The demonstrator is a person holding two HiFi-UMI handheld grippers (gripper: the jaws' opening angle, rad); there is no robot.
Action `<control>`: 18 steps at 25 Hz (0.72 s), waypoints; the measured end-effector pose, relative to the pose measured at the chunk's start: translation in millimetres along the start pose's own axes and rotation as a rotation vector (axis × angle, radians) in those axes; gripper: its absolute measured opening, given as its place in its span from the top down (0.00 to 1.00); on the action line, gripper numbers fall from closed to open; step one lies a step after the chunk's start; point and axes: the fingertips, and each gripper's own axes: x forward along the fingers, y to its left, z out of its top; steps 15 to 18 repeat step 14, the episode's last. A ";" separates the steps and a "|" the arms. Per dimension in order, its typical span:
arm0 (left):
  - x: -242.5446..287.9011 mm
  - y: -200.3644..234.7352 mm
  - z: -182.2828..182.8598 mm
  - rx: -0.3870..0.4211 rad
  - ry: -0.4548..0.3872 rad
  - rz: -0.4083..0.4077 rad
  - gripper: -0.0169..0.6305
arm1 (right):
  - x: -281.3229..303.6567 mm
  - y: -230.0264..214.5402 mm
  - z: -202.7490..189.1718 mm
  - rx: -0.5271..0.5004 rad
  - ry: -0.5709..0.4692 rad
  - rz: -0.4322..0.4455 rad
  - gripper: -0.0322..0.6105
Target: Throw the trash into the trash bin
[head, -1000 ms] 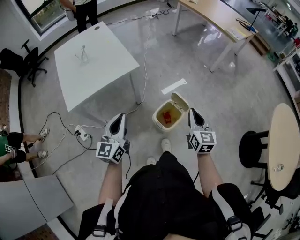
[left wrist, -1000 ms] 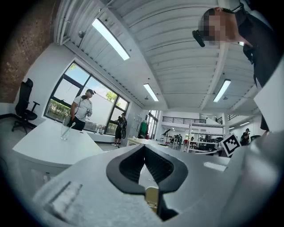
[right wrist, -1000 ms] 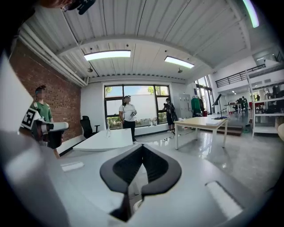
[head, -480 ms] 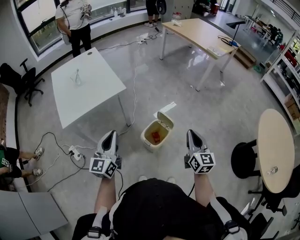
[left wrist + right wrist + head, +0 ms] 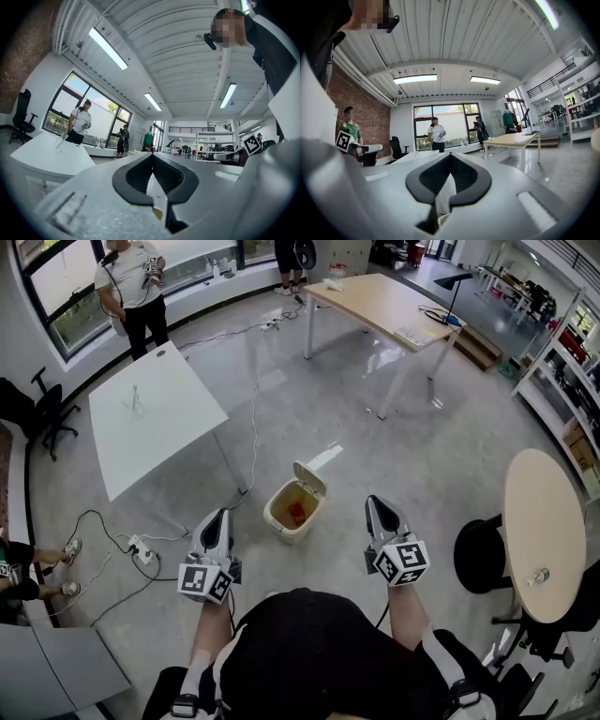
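A small cream trash bin (image 5: 280, 521) stands on the grey floor ahead of me, its lid (image 5: 310, 479) flipped open. A piece of red trash (image 5: 297, 513) lies inside it. My left gripper (image 5: 216, 517) is held level to the left of the bin and nearer to me, and my right gripper (image 5: 378, 507) is level to its right. Both are apart from the bin. In the left gripper view the left gripper (image 5: 152, 155) has its jaws shut with nothing between them. The right gripper (image 5: 450, 154) looks the same in its own view, shut and empty.
A white table (image 5: 150, 423) stands at the left with cables and a power strip (image 5: 142, 549) on the floor near it. A wooden desk (image 5: 375, 298) is at the back. A round table (image 5: 544, 521) and black stool (image 5: 480, 554) are at the right. A person (image 5: 129, 287) stands at the window.
Both grippers have risen and drawn back from the bin. The bin now sits farther ahead and lower left in the head view, and more of the room shows.
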 end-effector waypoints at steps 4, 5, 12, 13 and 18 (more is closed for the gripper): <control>5.9 -6.5 -1.9 0.007 -0.012 0.008 0.97 | 6.3 -5.2 -2.2 0.001 -0.007 0.025 0.94; 6.7 -7.4 -3.3 0.008 -0.010 0.010 0.97 | 7.1 -5.5 -3.6 -0.001 -0.007 0.030 0.94; 11.2 -9.9 -5.7 0.005 -0.015 0.022 0.97 | 10.7 -6.4 -6.4 -0.024 -0.002 0.060 0.94; 12.0 -9.7 -5.5 0.001 -0.016 0.024 0.97 | 10.5 -7.2 -4.9 -0.023 -0.006 0.059 0.94; 12.6 -9.5 -5.4 -0.003 -0.018 0.025 0.97 | 10.2 -8.0 -3.3 -0.022 -0.011 0.058 0.94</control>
